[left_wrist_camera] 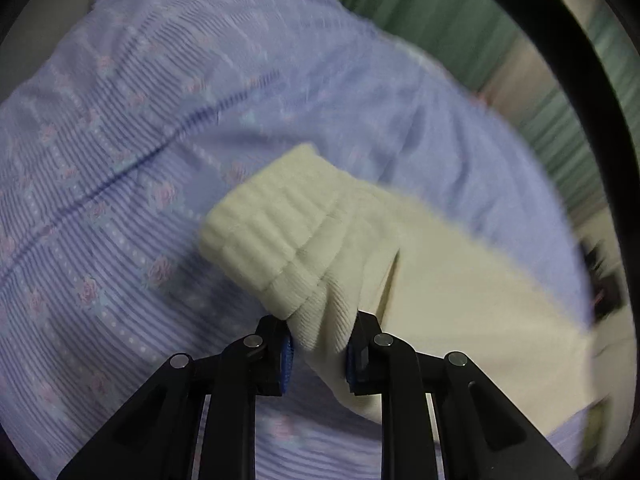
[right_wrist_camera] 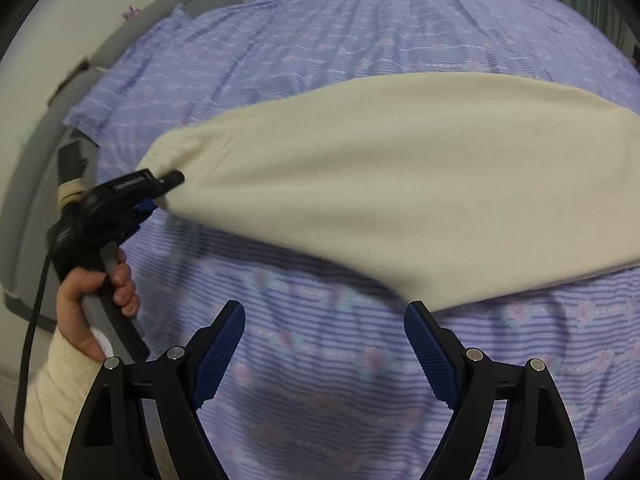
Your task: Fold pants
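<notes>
Cream pants [right_wrist_camera: 400, 184] lie stretched across a lilac floral bedspread [right_wrist_camera: 360, 40]. In the left wrist view my left gripper [left_wrist_camera: 320, 354] is shut on the pants [left_wrist_camera: 460, 280] just below the ribbed cuff [left_wrist_camera: 272, 232], which sticks out past the fingers. The right wrist view shows the left gripper [right_wrist_camera: 160, 188] at the left, lifting that end of the pants off the bed. My right gripper [right_wrist_camera: 324, 344] is open and empty, above the bedspread just below the pants' near edge.
A grey padded headboard [right_wrist_camera: 44, 200] curves along the left of the bed. Green curtains [left_wrist_camera: 440, 12] hang beyond the bedspread [left_wrist_camera: 120, 160]. The hand and cream sleeve [right_wrist_camera: 72, 360] holding the left gripper are at the lower left.
</notes>
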`<state>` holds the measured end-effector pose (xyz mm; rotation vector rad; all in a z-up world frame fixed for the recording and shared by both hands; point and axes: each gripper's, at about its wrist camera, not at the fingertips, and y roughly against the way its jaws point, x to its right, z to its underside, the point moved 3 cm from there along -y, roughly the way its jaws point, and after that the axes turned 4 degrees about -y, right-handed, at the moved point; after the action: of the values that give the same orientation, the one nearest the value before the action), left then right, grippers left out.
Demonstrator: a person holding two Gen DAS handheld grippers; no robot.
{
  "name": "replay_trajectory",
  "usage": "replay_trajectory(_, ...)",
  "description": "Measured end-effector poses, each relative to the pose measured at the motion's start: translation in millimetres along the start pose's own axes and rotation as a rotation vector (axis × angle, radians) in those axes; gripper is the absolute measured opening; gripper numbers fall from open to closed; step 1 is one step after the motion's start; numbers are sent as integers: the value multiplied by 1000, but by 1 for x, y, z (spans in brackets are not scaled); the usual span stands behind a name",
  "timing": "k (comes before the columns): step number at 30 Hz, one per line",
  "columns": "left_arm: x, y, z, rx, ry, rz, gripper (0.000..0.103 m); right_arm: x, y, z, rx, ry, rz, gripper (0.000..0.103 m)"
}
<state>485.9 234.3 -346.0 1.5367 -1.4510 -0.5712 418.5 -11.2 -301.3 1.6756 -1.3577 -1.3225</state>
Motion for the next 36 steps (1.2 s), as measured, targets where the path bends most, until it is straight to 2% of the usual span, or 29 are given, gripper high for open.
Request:
replay_trajectory(6,11,-2,3,24,-48,-37,22,42,-27,13,-39,-58,33,74)
replay_trajectory(9,19,-6,-5,33,-79,-60,23,60,-40,12,-70,-129,-16,71)
replay_trajectory(12,13,-7,-3,25,-45,-45,23,65,-52,8,-90,-150,-32,62)
replay_trajectory(14,6,-6,-2,18,-23,-32,23,59,-49,0,-63,-123,-35,59)
replay_trajectory(17,1,-5,-1,12,-3,-14,23,47,-33,-7,11,-67,-8,58)
replay_trajectory(20,-3,-6,1,6,6,-8,24,39,-33,-13,40,-10,7,58)
replay_trajectory(21,-6,-6,2,1,15,-4,24,42,-38,-14,25,3,18,55)
replay_trajectory(23,-10,-8,3,-7,26,4,24,47,-54,-12,-16,11,37,35)
replay_trajectory(25,-12,-6,5,-9,12,2,25,52,-60,-9,-45,5,57,21)
replay_trajectory(26,-10,-6,6,-6,-11,-7,25,52,-57,-7,-45,2,50,19)
replay_trajectory(30,-7,-4,10,-20,-42,-31,30,48,-48,8,-60,25,70,20)
replay_trajectory(32,-2,0,10,-43,-67,-44,33,50,-48,14,-122,1,67,24)
replay_trajectory(33,2,5,10,-49,-95,-62,40,49,-45,17,-138,-13,46,28)
replay_trajectory(34,7,13,11,-48,-126,-94,47,47,-36,20,-138,-26,26,39)
replay_trajectory(35,11,22,12,-36,-157,-126,58,44,-22,21,-105,-19,31,47)
replay_trajectory(36,17,36,15,-3,-200,-142,62,42,-12,22,-77,-11,40,49)
